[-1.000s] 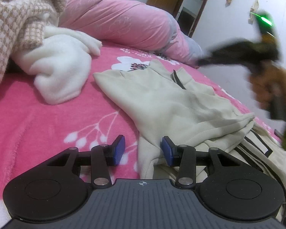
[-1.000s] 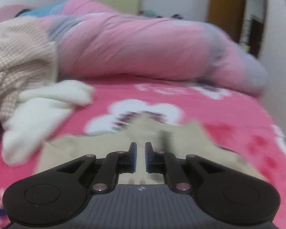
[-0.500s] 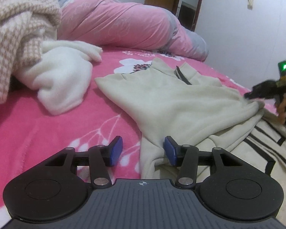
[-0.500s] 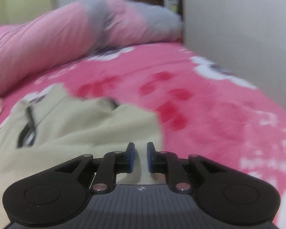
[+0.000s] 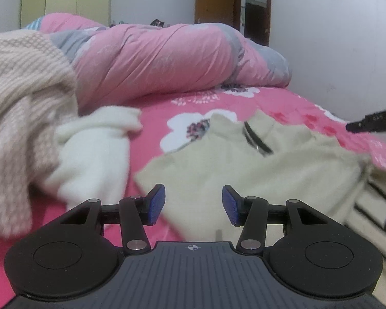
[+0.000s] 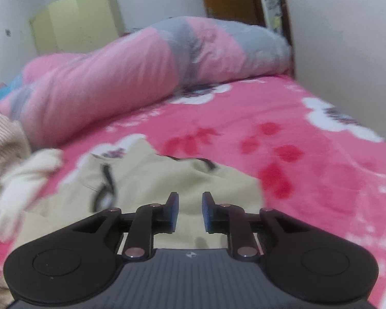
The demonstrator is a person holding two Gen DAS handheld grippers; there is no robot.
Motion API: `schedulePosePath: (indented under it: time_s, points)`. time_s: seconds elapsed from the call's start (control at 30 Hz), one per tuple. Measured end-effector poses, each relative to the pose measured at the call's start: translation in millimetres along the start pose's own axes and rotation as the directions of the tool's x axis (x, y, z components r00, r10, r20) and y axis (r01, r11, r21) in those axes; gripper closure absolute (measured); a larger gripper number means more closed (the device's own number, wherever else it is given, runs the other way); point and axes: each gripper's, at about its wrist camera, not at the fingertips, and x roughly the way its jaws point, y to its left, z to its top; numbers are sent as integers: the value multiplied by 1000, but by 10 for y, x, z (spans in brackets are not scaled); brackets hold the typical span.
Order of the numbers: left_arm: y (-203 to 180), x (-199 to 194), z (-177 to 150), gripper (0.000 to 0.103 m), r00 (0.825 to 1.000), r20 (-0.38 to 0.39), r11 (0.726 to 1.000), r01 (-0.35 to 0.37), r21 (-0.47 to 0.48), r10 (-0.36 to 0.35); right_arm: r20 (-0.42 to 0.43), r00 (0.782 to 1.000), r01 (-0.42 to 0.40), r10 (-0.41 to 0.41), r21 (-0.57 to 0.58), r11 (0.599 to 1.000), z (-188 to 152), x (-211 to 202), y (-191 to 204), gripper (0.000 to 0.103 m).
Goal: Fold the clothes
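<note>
Left gripper (image 5: 193,204) hangs released and empty; right gripper (image 6: 190,212), jaws opening, grips nothing, apparently having let go after a fold. Under both, the beige top (image 5: 244,159) lies on the pink bed (image 6: 308,159), beside a white garment (image 5: 95,149).

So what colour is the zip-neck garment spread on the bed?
Beige or cream, with a dark zip at the collar: the zip-neck garment shows best in the left wrist view.

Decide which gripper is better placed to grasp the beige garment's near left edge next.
Left. The left gripper hangs open above the beige garment there; the right gripper, jaws opening, sits at its far right side.
</note>
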Motion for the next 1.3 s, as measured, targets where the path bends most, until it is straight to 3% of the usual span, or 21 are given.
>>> schedulePosePath:
  time_s: [0.07,0.2,0.3,0.4,0.57,0.63,0.77,0.8,0.87,0.93,1.1,1.2,1.3]
  points:
    - [-15,242,207,49,1000,-20,1000,13,-14,-13,-2,999,-34,34,-12,999,101,88,104,72]
    - [-20,877,637,42,994,-55,992,87,-95,-93,-29,996,-92,89,-106,990,318,455,400,67]
    - [33,1454,856,39,972,-127,963,169,-208,-198,-79,987,-147,137,-135,980,489,863,505,56]
    - [121,2021,956,39,946,-185,923,194,-333,-266,-123,977,-185,172,-102,977,670,1270,485,41]
    - [193,2518,953,45,941,-166,872,193,-450,-294,-229,953,-196,198,29,980,827,1916,356,40]
    - [162,2620,956,54,946,-160,879,187,-439,-281,-256,945,-190,203,75,979,821,2108,315,43]
    - [103,2807,947,77,947,-175,889,174,-423,-269,-285,934,-179,217,155,972,758,2330,270,60]
    - [86,2807,952,87,948,-172,893,177,-415,-268,-283,936,-174,212,153,973,746,2352,278,63]
    - [51,2792,963,93,951,-162,901,182,-394,-263,-272,940,-166,204,156,974,734,2347,281,80]
    - [-24,2619,1004,96,964,-110,927,198,-318,-243,-247,944,-182,217,157,971,732,2261,279,87]
    - [-247,1985,1093,96,968,36,965,252,-78,-250,-130,962,-243,239,-14,970,767,1703,469,91]
    - [-345,1561,1047,96,956,78,959,280,54,-283,-63,964,-267,260,-162,950,673,1241,605,91]
    - [-450,1158,871,96,939,88,930,311,194,-332,-20,961,-266,275,-332,905,466,743,735,91]
